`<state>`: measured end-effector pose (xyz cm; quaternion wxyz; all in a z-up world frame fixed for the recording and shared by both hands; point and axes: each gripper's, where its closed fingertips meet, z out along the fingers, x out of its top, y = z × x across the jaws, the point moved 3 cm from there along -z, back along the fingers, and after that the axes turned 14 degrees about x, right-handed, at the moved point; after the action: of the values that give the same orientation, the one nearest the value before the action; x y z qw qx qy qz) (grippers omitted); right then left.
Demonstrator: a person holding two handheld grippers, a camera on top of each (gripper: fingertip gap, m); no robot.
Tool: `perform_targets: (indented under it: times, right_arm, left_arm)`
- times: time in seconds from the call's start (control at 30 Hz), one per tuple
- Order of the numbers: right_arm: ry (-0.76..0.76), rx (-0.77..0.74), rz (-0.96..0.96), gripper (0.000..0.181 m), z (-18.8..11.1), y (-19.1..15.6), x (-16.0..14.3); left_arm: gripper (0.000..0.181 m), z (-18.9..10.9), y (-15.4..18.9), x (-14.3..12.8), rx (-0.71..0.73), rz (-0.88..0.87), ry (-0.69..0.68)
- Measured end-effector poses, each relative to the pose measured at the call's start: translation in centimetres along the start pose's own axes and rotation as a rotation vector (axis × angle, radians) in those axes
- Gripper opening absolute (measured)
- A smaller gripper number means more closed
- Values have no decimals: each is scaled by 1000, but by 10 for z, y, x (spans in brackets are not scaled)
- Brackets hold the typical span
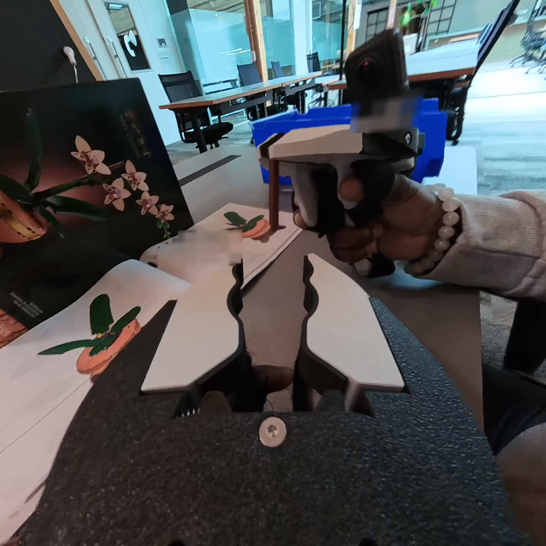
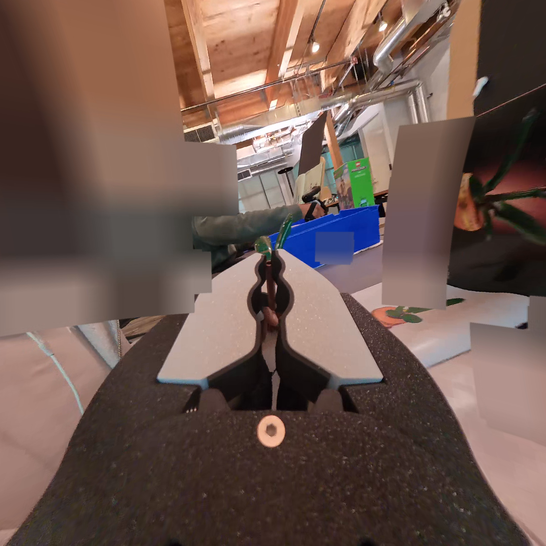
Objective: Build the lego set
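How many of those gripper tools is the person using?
2. The left gripper is low in the foreground, jaws open and empty. The right gripper is farther off, shut on a brown stem piece over the instruction booklet.

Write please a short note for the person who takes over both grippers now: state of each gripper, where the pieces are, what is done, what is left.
Left gripper: open, empty, above the table edge beside the open booklet.
Right gripper: shut on a brown stem with green leaves at its end; in the left view the stem hangs down over the booklet.
Box stands behind the booklet; blue bin farther back.
Done: stem picked up. Left: attach it; no pot in view.
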<state>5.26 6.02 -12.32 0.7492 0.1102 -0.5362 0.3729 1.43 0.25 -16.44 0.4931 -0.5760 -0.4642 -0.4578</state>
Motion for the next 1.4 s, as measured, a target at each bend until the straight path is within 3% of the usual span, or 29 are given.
perform_targets:
  times: [0.2,0.3,0.4,0.5,0.6,0.73,1.4]
  right_arm:
    - [-131,-275,-20,3,-37,42,19]
    - [-408,-422,36,3,-48,78,18]
    - [-590,-407,212,3,-48,111,5]
    - [-602,-324,473,4,-47,135,-7]
    - [-499,-290,602,4,-52,152,-13]
    - [-511,-299,710,4,-67,161,-28]
    - [-457,-304,761,4,-81,172,-27]
  left_arm:
    - [36,20,1,5,-86,-89,0]
    - [34,23,6,4,-133,-60,23]
    - [31,21,11,3,-145,-36,52]
    - [29,16,14,4,-145,14,88]
    - [28,14,14,4,-137,33,94]
    - [28,12,13,4,-131,23,102]
    - [27,15,10,5,-130,-54,75]
